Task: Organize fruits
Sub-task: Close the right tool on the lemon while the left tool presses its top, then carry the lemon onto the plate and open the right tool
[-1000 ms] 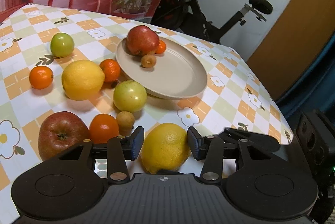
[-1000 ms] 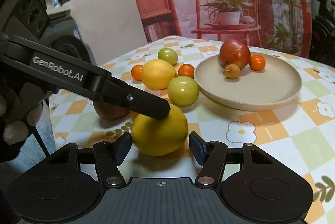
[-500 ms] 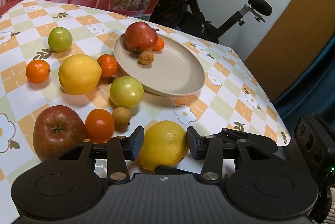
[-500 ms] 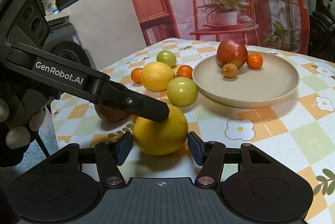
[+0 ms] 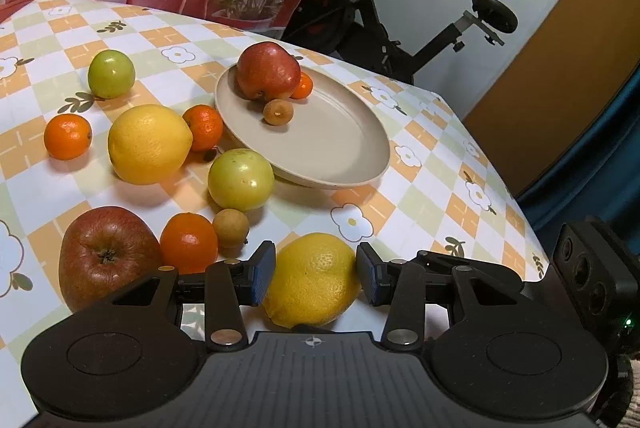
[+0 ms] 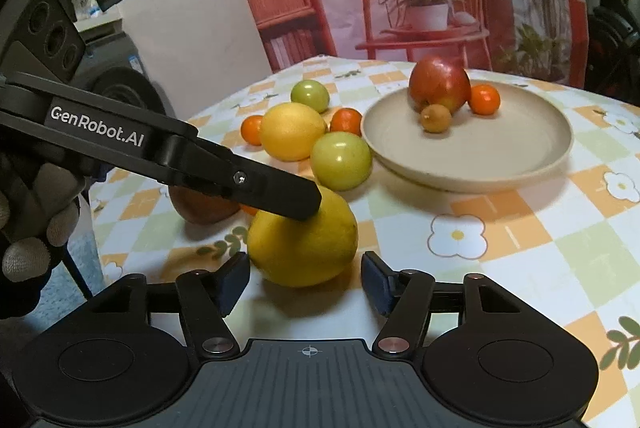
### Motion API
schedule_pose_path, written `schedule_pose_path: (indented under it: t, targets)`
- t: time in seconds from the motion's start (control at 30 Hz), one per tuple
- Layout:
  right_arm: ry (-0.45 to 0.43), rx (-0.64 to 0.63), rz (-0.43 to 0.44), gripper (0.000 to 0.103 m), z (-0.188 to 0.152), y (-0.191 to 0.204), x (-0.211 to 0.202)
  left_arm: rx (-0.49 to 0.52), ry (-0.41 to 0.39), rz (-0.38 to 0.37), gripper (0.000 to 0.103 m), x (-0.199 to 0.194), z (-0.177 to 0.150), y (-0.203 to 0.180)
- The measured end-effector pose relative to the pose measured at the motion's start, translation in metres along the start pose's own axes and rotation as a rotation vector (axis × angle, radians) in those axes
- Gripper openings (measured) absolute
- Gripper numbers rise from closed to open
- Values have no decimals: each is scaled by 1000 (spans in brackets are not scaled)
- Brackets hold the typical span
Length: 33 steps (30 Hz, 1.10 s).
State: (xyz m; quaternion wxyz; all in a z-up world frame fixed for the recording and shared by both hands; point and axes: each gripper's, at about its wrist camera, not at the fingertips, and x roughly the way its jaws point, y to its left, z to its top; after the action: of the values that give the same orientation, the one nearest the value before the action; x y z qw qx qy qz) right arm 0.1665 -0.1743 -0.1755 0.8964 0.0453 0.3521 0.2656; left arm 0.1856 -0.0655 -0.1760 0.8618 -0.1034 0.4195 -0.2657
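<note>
Left gripper [image 5: 316, 274]: set around the near lemon [image 5: 312, 280]; both blue pads are seen against the fruit's sides, so it appears closed on it, though firm contact cannot be confirmed
Left gripper from the right wrist view [image 6: 298, 204]: one black finger is laid across the top of the near lemon [image 6: 302, 242], with a gloved hand [image 6: 28, 220] seen behind it
Right gripper [image 6: 306, 282]: held open, its pads standing apart on either side of the near lemon without touching it; nothing is gripped
Near lemon: placed at the table's near edge, well apart from the plate [image 5: 340, 148]
Plate contents: a red apple [image 5: 268, 76], a small orange [image 5: 302, 86] just behind it and a small brown fruit [image 5: 277, 112] in front are gathered at the far side
Beside the plate: a green apple [image 5: 240, 180] is seen against the rim, with a second lemon [image 5: 148, 144] and an orange [image 5: 203, 127] to its left
Further out: another green apple [image 5: 111, 74] and an orange [image 5: 67, 137] are found on the checked tablecloth [image 5: 432, 196]
Near left: a dark red apple [image 5: 106, 258], an orange [image 5: 189, 242] and a brown fruit [image 5: 231, 228] are clustered together
</note>
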Motion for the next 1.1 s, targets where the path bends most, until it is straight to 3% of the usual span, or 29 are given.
schedule_pose_path:
  t: [0.4,0.6,1.1]
  targets:
    - [2,-18,-5,55,2,1,2,23,10,10,47,0,2,-8]
    - [-61,-7,1,55,8,-1,-18,38,-14,-13,47,-11,14,-18]
    - [-246,-98,-80,55,112,-31,-83,137,-209,-83,47,-32,107,-82]
